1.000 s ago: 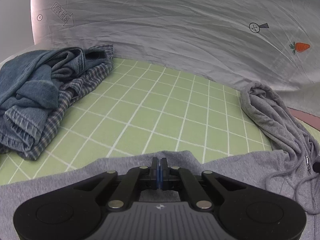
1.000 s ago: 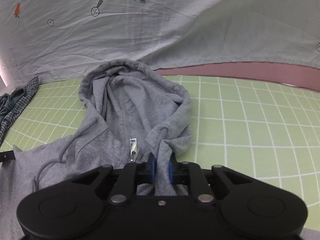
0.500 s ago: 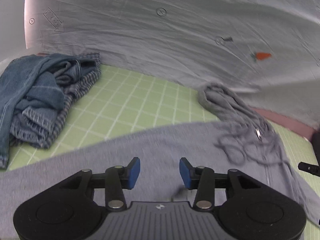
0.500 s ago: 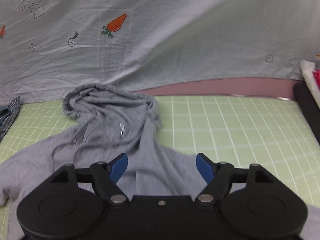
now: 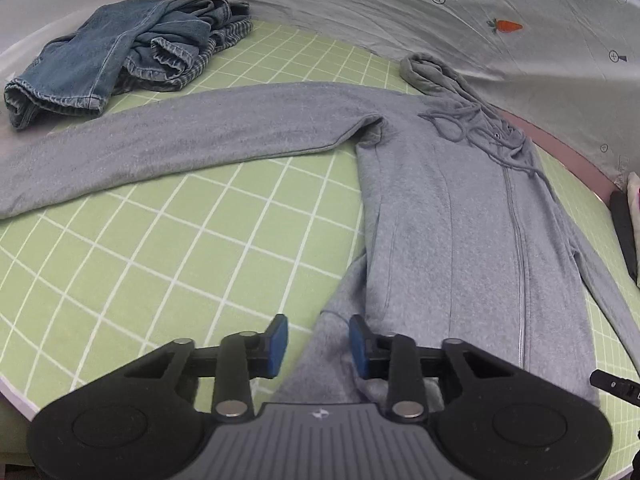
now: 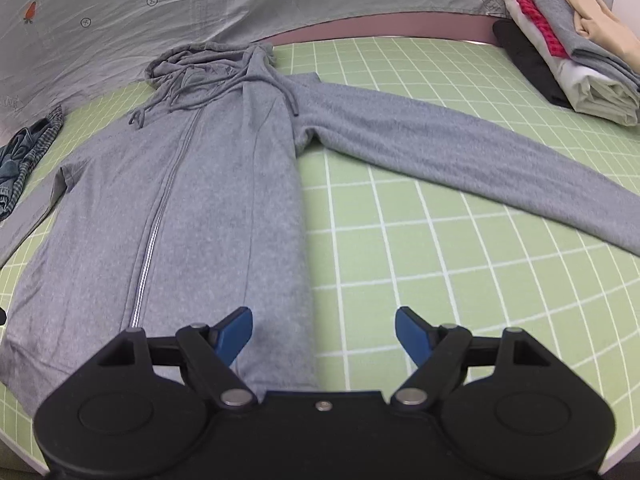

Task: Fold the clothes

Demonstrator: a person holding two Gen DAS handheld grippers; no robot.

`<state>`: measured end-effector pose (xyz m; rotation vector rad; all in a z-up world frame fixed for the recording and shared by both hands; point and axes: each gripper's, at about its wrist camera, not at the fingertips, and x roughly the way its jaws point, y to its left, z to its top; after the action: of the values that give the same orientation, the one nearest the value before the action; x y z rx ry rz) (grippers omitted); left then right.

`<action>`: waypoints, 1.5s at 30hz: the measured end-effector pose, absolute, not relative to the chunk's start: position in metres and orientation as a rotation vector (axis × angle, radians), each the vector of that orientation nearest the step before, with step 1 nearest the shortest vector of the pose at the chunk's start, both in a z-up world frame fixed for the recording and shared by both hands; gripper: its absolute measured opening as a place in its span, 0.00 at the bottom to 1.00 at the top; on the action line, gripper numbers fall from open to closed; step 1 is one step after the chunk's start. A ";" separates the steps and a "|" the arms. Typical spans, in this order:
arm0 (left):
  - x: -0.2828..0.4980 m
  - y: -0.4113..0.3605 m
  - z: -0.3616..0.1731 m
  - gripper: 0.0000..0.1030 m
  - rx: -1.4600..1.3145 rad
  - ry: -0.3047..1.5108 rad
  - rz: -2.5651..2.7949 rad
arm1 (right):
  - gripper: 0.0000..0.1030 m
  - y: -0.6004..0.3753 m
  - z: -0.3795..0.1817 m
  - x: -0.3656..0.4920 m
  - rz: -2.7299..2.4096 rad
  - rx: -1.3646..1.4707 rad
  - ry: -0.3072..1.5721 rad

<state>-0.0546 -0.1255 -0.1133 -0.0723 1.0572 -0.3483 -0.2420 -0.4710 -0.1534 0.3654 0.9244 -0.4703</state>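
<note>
Grey zip hoodie point(image 5: 460, 216) lies flat, front up, on green grid mat point(image 5: 160, 264), sleeves spread; hood at upper centre. Left gripper point(image 5: 318, 344), fingers apart, straddles hem edge at bottom centre. Right gripper point(image 6: 324, 334), fingers wide apart, bottom centre. Jeans pile point(image 5: 120, 48) upper left; folded stack point(image 6: 568, 44) upper right.

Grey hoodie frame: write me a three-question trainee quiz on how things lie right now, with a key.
1. True or false: the grey hoodie lies front-up with both sleeves spread sideways.
2. Which gripper has its jaws set wider: A) left gripper B) right gripper?
3. Fill in: the folded stack sits at the far ____ of the green mat in the right wrist view.

Key: 1 true; 2 B; 3 right.
</note>
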 end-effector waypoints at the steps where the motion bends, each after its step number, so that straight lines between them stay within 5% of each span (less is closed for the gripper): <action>1: -0.058 -0.125 -0.113 0.23 -0.064 1.059 -0.356 | 0.76 -0.471 -0.154 -0.245 -0.467 0.368 0.922; 11: -0.068 -0.130 -0.132 0.30 0.006 1.062 -0.387 | 0.69 -0.461 -0.157 -0.262 -0.443 0.424 0.920; 14: -0.068 -0.130 -0.134 0.27 -0.004 1.071 -0.389 | 0.57 -0.457 -0.163 -0.263 -0.418 0.458 0.948; 16: -0.069 -0.130 -0.135 0.07 -0.007 1.076 -0.403 | 0.39 -0.456 -0.167 -0.265 -0.394 0.494 0.950; 20: -0.069 -0.098 -0.124 0.04 -0.299 1.080 -0.444 | 0.08 -0.458 -0.157 -0.273 -0.355 0.561 0.867; 23: -0.070 -0.059 -0.113 0.04 -0.640 1.067 -0.449 | 0.08 -0.465 -0.142 -0.285 -0.346 0.636 0.788; 26: -0.076 -0.063 -0.115 0.03 -0.385 1.095 -0.373 | 0.08 -0.471 -0.145 -0.288 -0.395 0.619 0.830; 30: -0.081 -0.088 -0.124 0.02 -0.123 1.140 -0.345 | 0.17 -0.473 -0.149 -0.290 -0.452 0.564 0.899; 32: -0.083 -0.094 -0.118 0.06 -0.069 1.107 -0.333 | 0.35 -0.467 -0.144 -0.289 -0.463 0.502 0.892; 37: -0.082 -0.101 -0.111 0.43 -0.029 1.065 -0.364 | 0.48 -0.461 -0.142 -0.284 -0.461 0.430 0.894; 42: -0.076 -0.091 -0.107 0.87 -0.048 1.018 -0.263 | 0.85 -0.449 -0.143 -0.278 -0.459 0.352 0.890; 45: -0.069 -0.078 -0.107 0.91 -0.068 1.008 -0.218 | 0.95 -0.442 -0.144 -0.271 -0.442 0.325 0.904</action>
<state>-0.0691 -0.0779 -0.1068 -0.0678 1.0082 -0.2184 -0.2709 -0.4418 -0.1443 0.3253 0.9039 -0.4421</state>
